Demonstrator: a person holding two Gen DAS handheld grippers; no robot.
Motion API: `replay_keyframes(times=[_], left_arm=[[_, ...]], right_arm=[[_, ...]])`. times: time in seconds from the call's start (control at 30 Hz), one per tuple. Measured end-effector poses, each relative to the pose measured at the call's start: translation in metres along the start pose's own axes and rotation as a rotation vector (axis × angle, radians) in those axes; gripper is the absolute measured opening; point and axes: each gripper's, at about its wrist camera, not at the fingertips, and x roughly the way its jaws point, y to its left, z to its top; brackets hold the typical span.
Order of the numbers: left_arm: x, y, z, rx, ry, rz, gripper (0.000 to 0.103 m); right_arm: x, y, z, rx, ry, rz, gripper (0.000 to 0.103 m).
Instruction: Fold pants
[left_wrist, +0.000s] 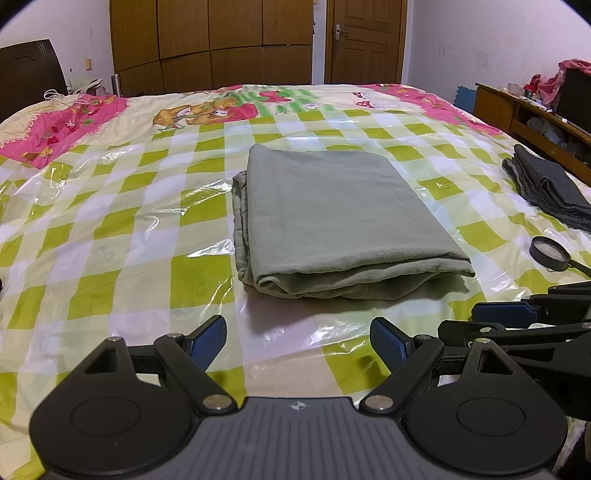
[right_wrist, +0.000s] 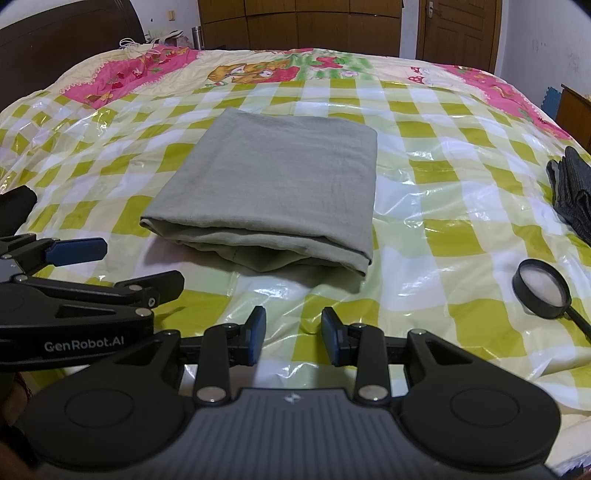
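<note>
Left gripper (left_wrist: 298, 341): jaws spread wide, holding nothing; it hovers over the bedcover just short of the pants' near edge.
Pants (left_wrist: 332, 218): grey-green, lying mid-bed as a compact rectangular bundle, several layers stacked at the near edge, corners roughly square.
Right gripper (right_wrist: 293, 334): jaws apart by a narrower gap, empty, near the bundle but clear of it.
Magnifying glass (right_wrist: 543, 293): on the plastic sheet (right_wrist: 424, 206), to the right.
Dark folded cloth (right_wrist: 572, 195): far right, well apart.
Progress: folding appears complete; at most, tidying the slightly loose lower layers remains.
</note>
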Motion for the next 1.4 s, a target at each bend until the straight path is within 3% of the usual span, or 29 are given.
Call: replay_keyframes(times=[1.4], left_arm=[[-0.0030,0.0031,0.0013,-0.002,-0.015,-0.005,0.096]], right_arm=[[-0.0010,0.0019,-0.0015,-0.002,-0.002,-0.006,0.034]])
